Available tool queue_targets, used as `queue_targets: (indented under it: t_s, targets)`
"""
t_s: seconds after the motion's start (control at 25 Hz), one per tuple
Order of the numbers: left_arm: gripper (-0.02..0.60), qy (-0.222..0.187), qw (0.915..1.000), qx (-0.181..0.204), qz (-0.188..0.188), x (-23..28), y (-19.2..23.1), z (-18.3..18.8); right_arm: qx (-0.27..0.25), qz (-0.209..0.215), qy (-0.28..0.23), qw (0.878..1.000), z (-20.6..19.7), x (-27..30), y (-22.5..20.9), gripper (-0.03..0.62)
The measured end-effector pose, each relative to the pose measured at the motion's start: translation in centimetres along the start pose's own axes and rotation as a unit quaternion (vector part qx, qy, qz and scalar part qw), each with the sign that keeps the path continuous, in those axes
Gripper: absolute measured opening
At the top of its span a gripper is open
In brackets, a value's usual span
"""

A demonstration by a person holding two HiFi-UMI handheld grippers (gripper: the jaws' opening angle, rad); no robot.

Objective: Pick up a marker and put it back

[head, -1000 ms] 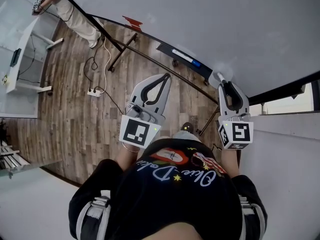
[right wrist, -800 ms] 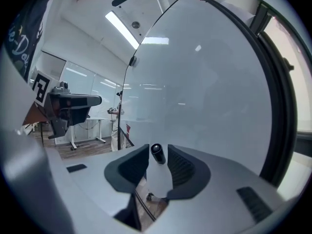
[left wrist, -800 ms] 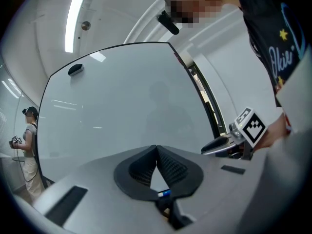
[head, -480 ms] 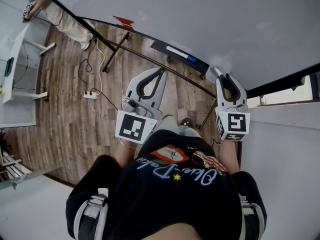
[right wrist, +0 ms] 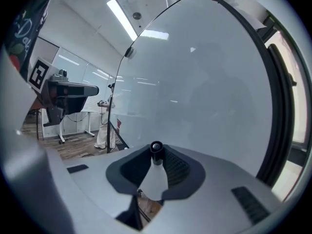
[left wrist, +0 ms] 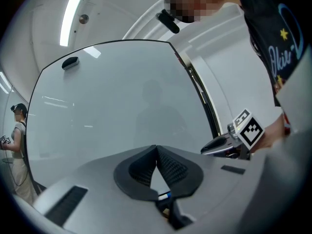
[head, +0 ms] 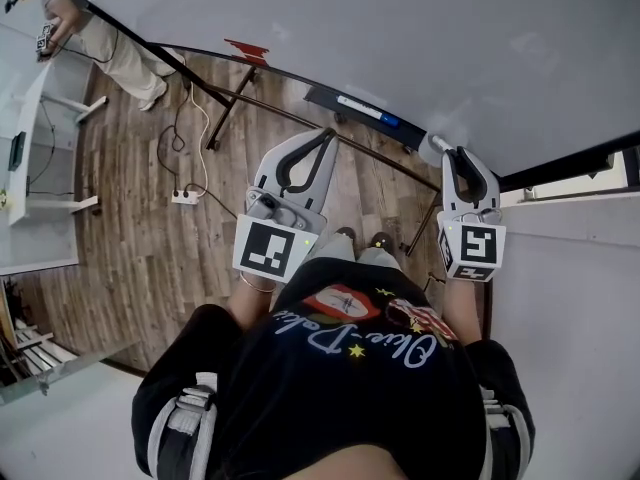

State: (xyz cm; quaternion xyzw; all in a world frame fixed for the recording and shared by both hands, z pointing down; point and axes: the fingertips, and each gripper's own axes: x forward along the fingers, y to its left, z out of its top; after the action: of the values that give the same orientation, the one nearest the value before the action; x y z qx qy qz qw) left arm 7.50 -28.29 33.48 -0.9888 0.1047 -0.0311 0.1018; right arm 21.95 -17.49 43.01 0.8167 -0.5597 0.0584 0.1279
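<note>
Whiteboard [head: 450, 38] fills upper right, lower edge running diagonally. Dark tray [head: 322, 97] on that edge; blue-capped marker [head: 362, 108] lies along tray middle. Red item [head: 246, 49] farther left on same edge. Right gripper [head: 457, 152] at tray's right end, jaws closing on pale marker [head: 433, 148] at its tips. Left gripper [head: 328, 134] over wood floor [head: 130, 248], tips together, clear of tray. Power strip [head: 183, 197] with cables on floor. Another person [head: 105, 40] stands at top left beside white desk [head: 35, 158].
</note>
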Motion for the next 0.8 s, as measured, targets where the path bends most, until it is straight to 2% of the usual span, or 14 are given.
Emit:
queue_targets:
  t_s: [0.24,0.52,0.8]
  targets:
    - [0.003,-0.004,0.9998,-0.02,-0.005,-0.6,0.9,0.5,0.003,-0.012,-0.003,1.0,1.4,-0.5,0.5,0.071]
    - [0.003,-0.002,0.9997,-0.007,-0.022,0.0,1.5,0.2,0.001,-0.023,-0.008,1.0,2.9,-1.2,0.4,0.072]
    - [0.003,-0.032,0.9984,-0.023,-0.04,0.4,0.7,0.7,-0.018,-0.036,-0.015,0.999,4.8,-2.8,0.2,0.071]
